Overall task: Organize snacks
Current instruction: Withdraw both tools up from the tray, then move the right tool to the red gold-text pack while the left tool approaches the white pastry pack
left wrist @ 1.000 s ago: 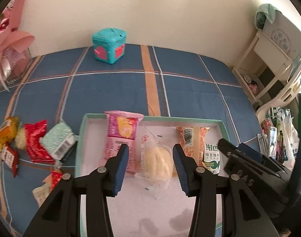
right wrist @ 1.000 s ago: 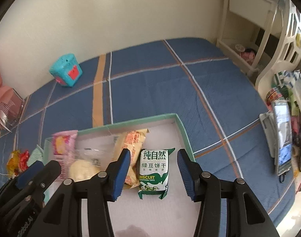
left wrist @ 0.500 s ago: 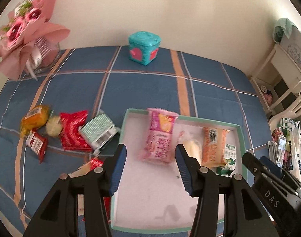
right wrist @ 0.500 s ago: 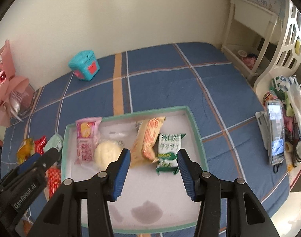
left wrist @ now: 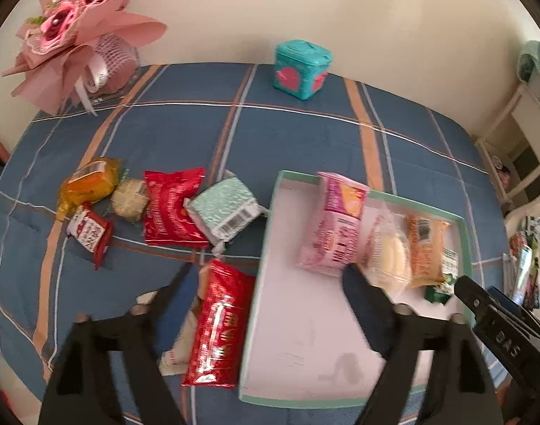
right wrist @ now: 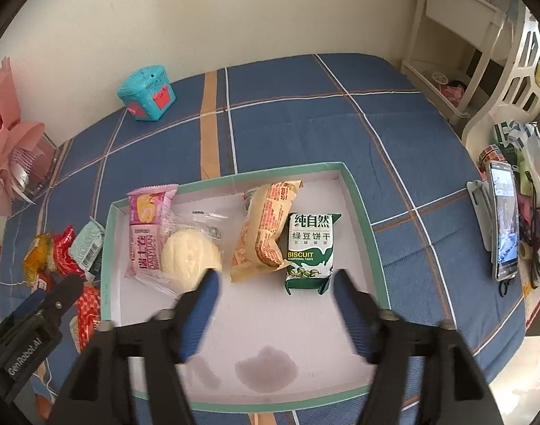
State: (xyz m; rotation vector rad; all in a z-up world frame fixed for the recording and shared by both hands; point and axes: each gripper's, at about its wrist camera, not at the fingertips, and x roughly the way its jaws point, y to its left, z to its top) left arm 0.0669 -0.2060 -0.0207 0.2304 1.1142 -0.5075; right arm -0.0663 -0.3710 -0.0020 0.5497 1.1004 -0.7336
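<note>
A: Snacks in the white, teal-rimmed cardboard tray [right wrist: 358, 209]: how many are counted, and where are they set against the claws?

B: Four are counted in the tray, side by side: a pink wrapped cake [right wrist: 147, 223], a pale round bun in clear wrap [right wrist: 190, 256], an orange crinkled packet [right wrist: 264, 230] and a green-and-white biscuit pack [right wrist: 310, 248]. The right gripper [right wrist: 275, 313] is held spread wide and empty above the tray's bare near half; the biscuit pack and the orange packet are seen just beyond its gap.

A: And the left one?

B: The left gripper [left wrist: 270, 310] is also released, nothing being gripped. A long red foil packet [left wrist: 220, 326] is seen between its fingers, on the blue plaid cloth [left wrist: 287, 134] just outside the tray's left wall. Beyond it, five more loose snacks are counted: a mint-green packet [left wrist: 224, 209], a red crinkled packet [left wrist: 172, 209], a small pale cake [left wrist: 128, 200], a yellow packet [left wrist: 89, 184] and a small red-and-white sachet [left wrist: 91, 233].

A: What writing can be read?

B: "BISCUIT" and "TRADITIONAL TASTE" are printed on the green pack, below "纯自然" and "绿豆饼干". "DAIYUAN" can be read on the pink cake.
</note>
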